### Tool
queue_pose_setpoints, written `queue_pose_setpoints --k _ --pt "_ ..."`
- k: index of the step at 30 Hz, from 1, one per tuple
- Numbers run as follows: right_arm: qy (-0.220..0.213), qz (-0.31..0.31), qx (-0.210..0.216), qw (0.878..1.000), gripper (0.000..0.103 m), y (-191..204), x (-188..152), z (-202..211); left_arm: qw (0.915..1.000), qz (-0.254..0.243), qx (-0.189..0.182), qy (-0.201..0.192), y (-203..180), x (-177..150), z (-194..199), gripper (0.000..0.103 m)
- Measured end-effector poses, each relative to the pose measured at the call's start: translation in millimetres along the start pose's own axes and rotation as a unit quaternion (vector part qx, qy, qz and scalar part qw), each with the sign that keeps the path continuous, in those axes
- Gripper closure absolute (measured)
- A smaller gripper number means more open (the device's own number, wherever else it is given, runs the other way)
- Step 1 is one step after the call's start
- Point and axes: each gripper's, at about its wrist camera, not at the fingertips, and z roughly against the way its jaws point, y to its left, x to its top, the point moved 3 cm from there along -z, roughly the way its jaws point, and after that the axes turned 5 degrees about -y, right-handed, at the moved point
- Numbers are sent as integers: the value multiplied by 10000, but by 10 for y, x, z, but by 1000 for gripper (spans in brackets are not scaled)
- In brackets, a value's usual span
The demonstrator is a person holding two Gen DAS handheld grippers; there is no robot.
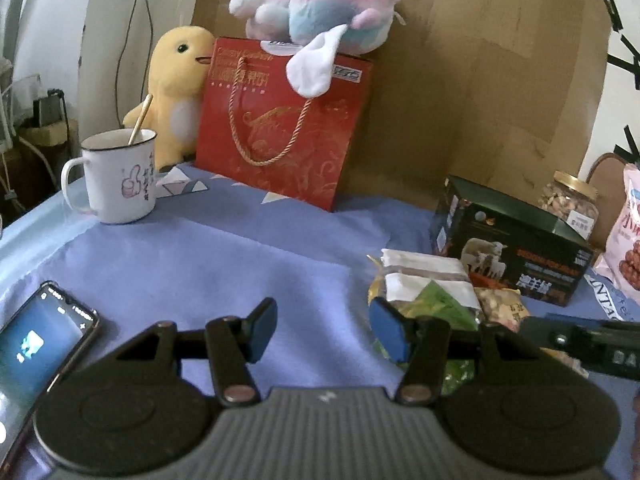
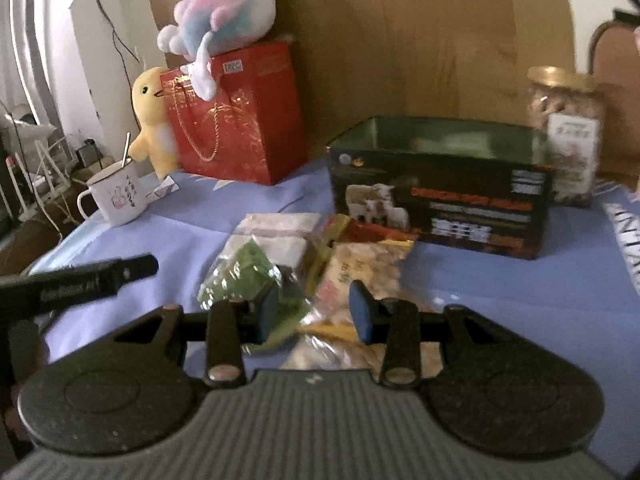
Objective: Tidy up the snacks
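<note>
Blue cloth [image 1: 240,264] (cardboard [image 1: 480,80] behind), left gripper [image 1: 324,330] wide; right gripper [image 2: 312,310] wide

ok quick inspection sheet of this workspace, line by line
surface: blue cloth over the table
job's things: snack packets piled in front of the open dark box; nut jar behind the box
clutter: mug with spoon, phone, red gift bag, two plush toys
grippers: left tongs open over bare cloth; right tongs open above the packets
cables: thin wire hanging down the wall
surroundings: brown cardboard backdrop
</note>
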Motion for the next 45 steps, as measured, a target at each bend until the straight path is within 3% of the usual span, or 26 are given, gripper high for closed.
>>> queue_pose_setpoints --k 4,7,10,11,13,16,21,23,26,28,30,32,39,45 --pt "233 602 241 9976 61 229 -29 -235 9999 116 -10 23 72 21 -51 50" --pt "542 632 359 9959 66 228 -93 -386 9999 144 -59 62 82 38 -80 50" --pt "1090 707 1255 9835 68 341 -153 -227 9997 133 -193 69 56 78 -105 50" --pt "1090 850 1457 9796 68 377 -174 -144 9996 137 -223 55 48 102 -125 50" --pt "814 932 1309 9836 67 350 -124 -42 9995 161 -263 47 21 170 -193 50" --pt "460 553 891 9934 67 160 68 -84 9984 228 -483 188 -62 264 -364 50" --pt "643 359 731 9946 62 17 150 -365 9960 238 -671 547 -204 300 -692 49" --pt "741 519 679 9936 55 47 99 -455 9946 332 -690 706 -216 278 -804 49" --pt "823 601 633 9928 55 54 33 -626 9893 587 -910 975 -216 182 -958 49" --pt "706 726 715 9923 55 80 -3 -648 9858 726 -1197 933 -219 141 -970 58" --pt "537 949 691 9916 61 155 -36 -644 9810 869 -1439 971 -217 124 -956 66" --pt "379 1020 659 9919 67 175 -69 -604 9798 884 -1541 917 -231 146 -873 68" --pt "-170 776 843 9933 68 149 83 -248 9852 592 -1584 286 -450 399 -482 68" --pt "-817 664 421 9936 67 -151 460 -83 9793 174 -2015 4 -972 856 -671 67"
